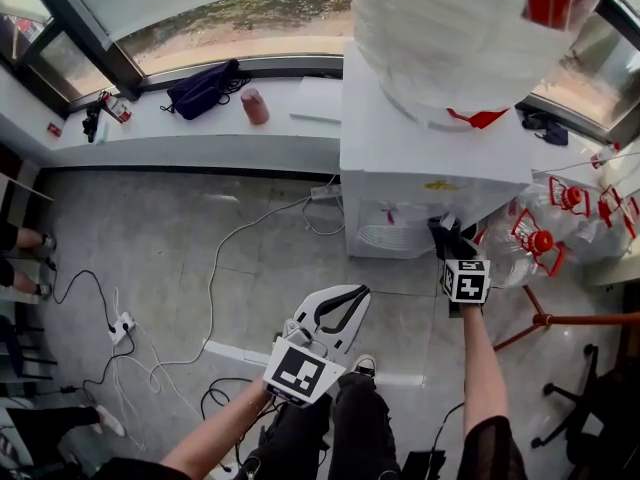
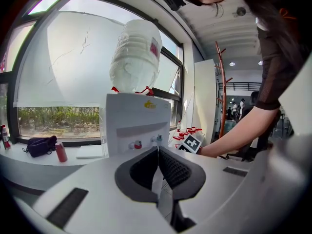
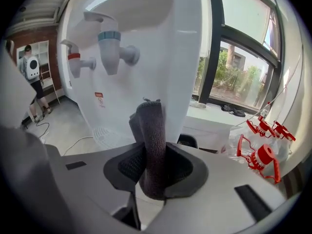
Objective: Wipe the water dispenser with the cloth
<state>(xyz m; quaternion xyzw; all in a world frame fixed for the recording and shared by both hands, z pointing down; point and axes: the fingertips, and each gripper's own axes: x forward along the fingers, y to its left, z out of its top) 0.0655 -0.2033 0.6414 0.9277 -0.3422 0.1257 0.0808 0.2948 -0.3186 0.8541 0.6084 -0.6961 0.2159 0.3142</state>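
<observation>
The white water dispenser (image 1: pixel 420 168) stands under the window with a big clear bottle (image 1: pixel 470 28) on top. My right gripper (image 1: pixel 447 230) is shut on a dark grey cloth (image 3: pixel 151 140), which sticks up between its jaws. It is held right at the dispenser's lower front corner, below the blue tap (image 3: pixel 111 45) and the red tap (image 3: pixel 74 62). My left gripper (image 1: pixel 335 313) hangs low over the floor, well back from the dispenser (image 2: pixel 139 121). Its jaws are shut tip to tip with nothing in them.
Spare water bottles with red caps (image 1: pixel 545 238) lie right of the dispenser, beside an orange coat-stand base (image 1: pixel 560 320). Cables (image 1: pixel 200 298) and a power strip (image 1: pixel 120 326) trail over the floor at left. The windowsill (image 1: pixel 170 133) holds a dark bag (image 1: pixel 200 88) and a red can (image 1: pixel 254 105).
</observation>
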